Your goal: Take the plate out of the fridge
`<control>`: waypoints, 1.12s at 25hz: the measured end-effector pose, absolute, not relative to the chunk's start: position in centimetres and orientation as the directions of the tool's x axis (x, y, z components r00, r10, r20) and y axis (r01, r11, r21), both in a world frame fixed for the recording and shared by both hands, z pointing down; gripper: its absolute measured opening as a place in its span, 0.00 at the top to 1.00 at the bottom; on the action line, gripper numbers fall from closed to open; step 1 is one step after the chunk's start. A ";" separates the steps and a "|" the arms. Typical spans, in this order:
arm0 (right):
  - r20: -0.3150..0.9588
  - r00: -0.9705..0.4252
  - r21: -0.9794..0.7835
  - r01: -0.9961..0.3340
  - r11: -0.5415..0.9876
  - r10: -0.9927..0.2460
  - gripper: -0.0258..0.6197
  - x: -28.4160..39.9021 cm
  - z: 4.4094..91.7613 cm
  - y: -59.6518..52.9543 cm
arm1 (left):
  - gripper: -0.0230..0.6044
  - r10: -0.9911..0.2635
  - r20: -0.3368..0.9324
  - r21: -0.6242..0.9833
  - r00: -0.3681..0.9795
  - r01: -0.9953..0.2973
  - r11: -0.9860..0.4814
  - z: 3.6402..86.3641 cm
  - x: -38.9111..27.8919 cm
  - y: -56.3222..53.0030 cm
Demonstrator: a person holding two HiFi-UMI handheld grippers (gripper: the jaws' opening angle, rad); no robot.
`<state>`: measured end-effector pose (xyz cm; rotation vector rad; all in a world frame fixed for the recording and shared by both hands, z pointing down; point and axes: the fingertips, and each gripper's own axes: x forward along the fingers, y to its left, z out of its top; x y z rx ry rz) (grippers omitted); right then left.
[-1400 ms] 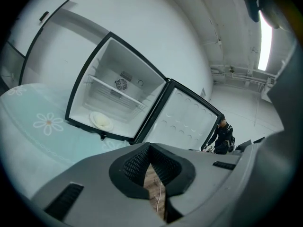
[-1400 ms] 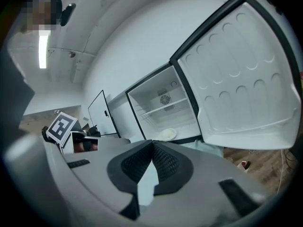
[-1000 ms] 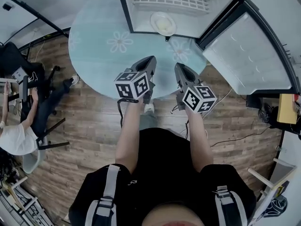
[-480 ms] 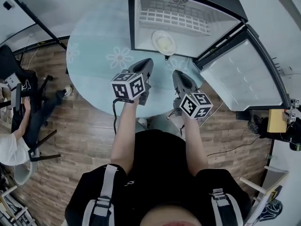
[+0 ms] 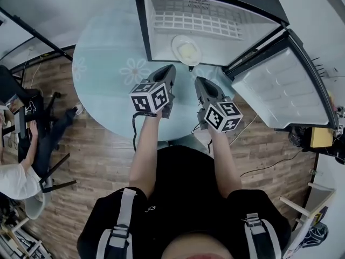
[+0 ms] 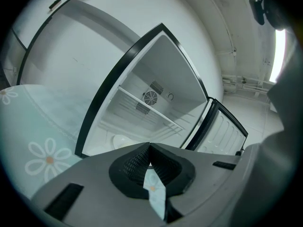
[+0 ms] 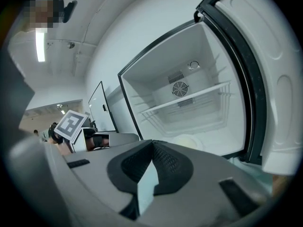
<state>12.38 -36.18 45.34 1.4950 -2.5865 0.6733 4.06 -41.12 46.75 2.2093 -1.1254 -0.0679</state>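
A small fridge [image 5: 161, 23] stands on the round table with its door [image 5: 280, 88] swung wide to the right. A white plate [image 5: 186, 50] lies on the fridge floor near the front, under a wire shelf [image 5: 194, 20]. The plate [image 6: 118, 140] shows in the left gripper view and, just past the jaws, the plate [image 7: 189, 141] shows in the right gripper view. My left gripper [image 5: 166, 74] and right gripper [image 5: 200, 85] hover side by side over the table just in front of the fridge opening, both shut and empty. Neither touches the plate.
The round table [image 5: 102, 85] has a pale blue cloth with daisy prints. A seated person [image 5: 16, 166] and chairs are at the far left on the wooden floor. A box [image 5: 318, 136] sits at the right, past the door.
The head view has shifted forward, so the fridge interior shows more fully. Both grippers have edged slightly toward the fridge opening. Their jaws stay shut.
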 end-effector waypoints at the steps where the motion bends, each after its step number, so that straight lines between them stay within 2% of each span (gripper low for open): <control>1: 0.279 -0.525 -0.342 -0.837 0.427 -0.804 0.95 12.2 45.4 -36.8 | 0.96 -0.743 0.243 0.568 0.624 -0.712 -0.413 47.0 4.0 -41.7; 8: 0.311 -0.514 -0.362 -0.842 0.400 -0.800 0.95 12.7 47.9 -39.6 | 0.96 -0.723 0.295 0.607 0.624 -0.707 -0.362 50.9 5.0 -44.7; 11: 0.344 -0.469 -0.364 -0.865 0.345 -0.814 0.95 15.0 49.4 -40.2 | 0.95 -0.712 0.265 0.654 0.650 -0.664 -0.362 51.6 6.6 -45.5; 13: 0.359 -0.441 -0.351 -0.880 0.319 -0.823 0.95 16.3 50.0 -41.4 | 0.82 -0.706 0.259 0.669 0.659 -0.650 -0.362 52.0 7.4 -46.3; 17: 0.375 -0.396 -0.318 -0.904 0.285 -0.838 0.95 18.4 50.1 -43.4 | 0.82 -0.699 0.302 0.673 0.649 -0.664 -0.326 53.8 8.7 -47.3; 19: 0.387 -0.404 -0.318 -0.902 0.291 -0.829 0.84 19.0 50.0 -43.6 | 0.82 -0.698 0.325 0.678 0.638 -0.672 -0.298 54.5 9.3 -47.3; 20: 0.398 -0.410 -0.323 -0.900 0.293 -0.821 0.83 19.1 50.3 -43.8 | 0.81 -0.696 0.332 0.683 0.636 -0.671 -0.287 54.9 9.6 -47.3; 22: 0.420 -0.414 -0.325 -0.899 0.292 -0.808 0.83 19.0 51.4 -44.7 | 0.77 -0.691 0.341 0.694 0.637 -0.667 -0.272 55.7 9.5 -47.7; 28: 0.472 -0.410 -0.274 -0.910 0.313 -0.780 0.83 18.5 53.8 -49.1 | 0.77 -0.702 0.369 0.706 0.609 -0.675 -0.215 57.8 7.6 -49.0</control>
